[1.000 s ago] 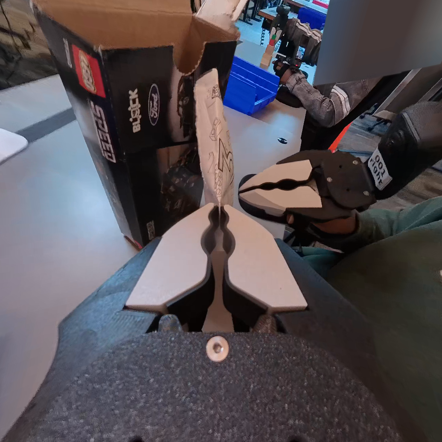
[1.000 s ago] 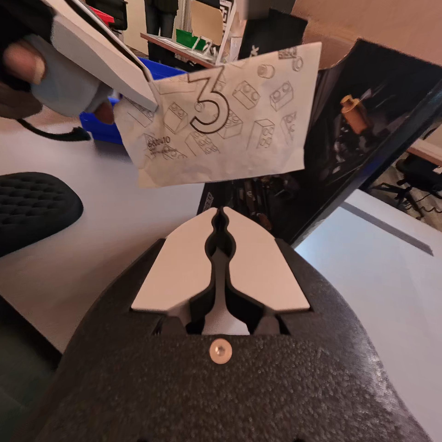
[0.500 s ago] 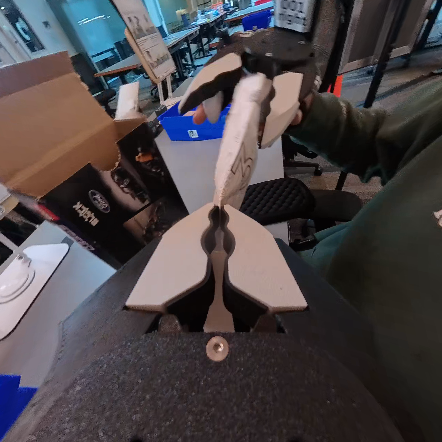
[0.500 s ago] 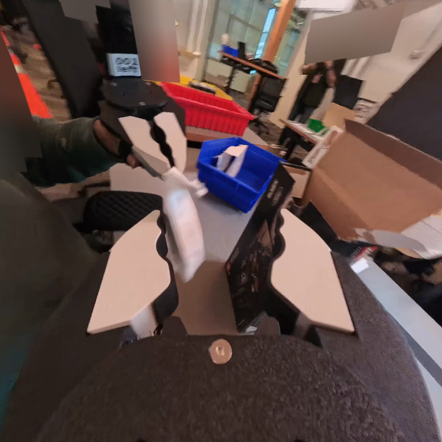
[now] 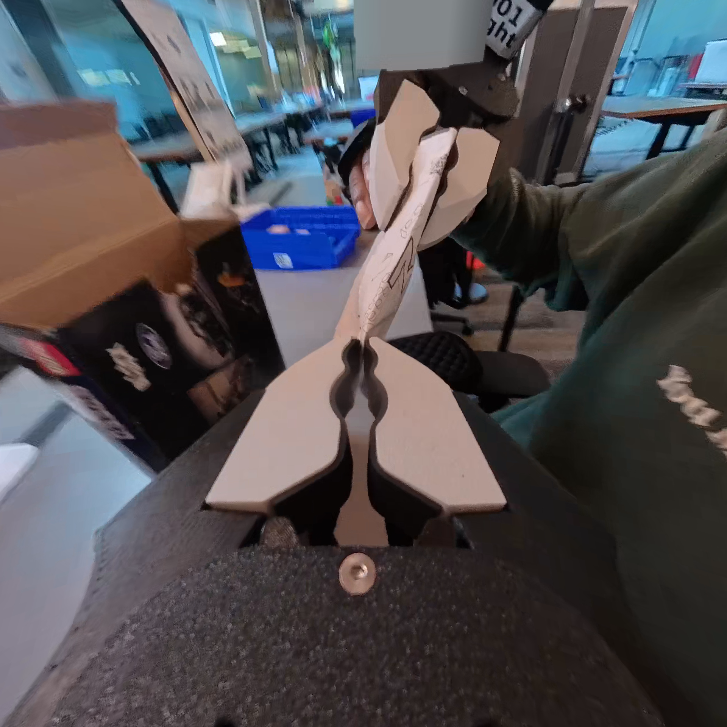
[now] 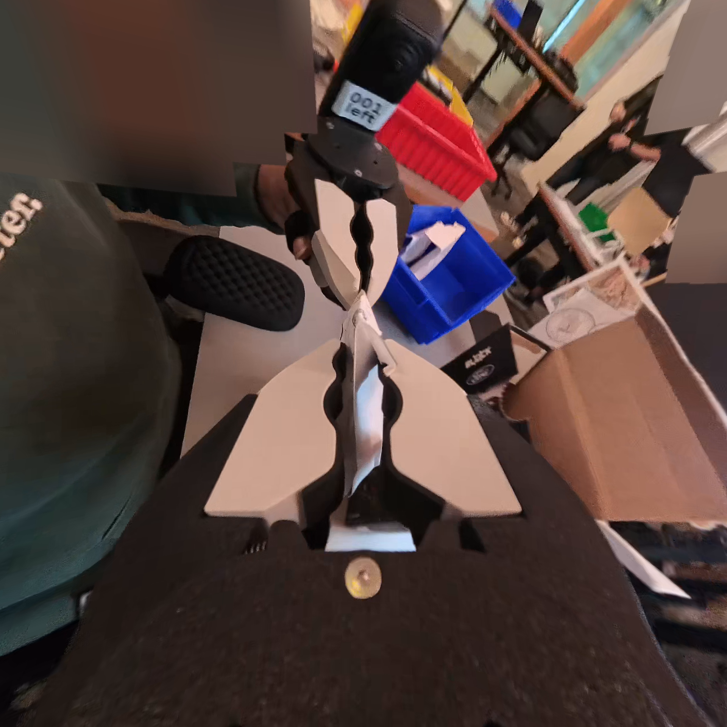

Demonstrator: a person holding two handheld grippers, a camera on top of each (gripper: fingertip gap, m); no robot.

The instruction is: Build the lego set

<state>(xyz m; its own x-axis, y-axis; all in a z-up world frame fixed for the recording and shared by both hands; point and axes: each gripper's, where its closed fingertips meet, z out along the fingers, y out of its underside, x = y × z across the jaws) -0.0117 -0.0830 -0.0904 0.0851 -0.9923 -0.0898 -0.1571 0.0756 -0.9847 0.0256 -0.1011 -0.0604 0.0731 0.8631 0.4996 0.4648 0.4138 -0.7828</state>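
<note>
Above a grey table [image 5: 314, 303] bearing a black box [image 5: 165, 354], the left gripper [image 5: 360, 342] and right gripper [image 6: 360, 354] each pinch one end of a white paper bag [image 5: 389, 275].

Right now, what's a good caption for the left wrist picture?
Left gripper and right gripper both pinch a white paper bag beside the opened box.
</note>
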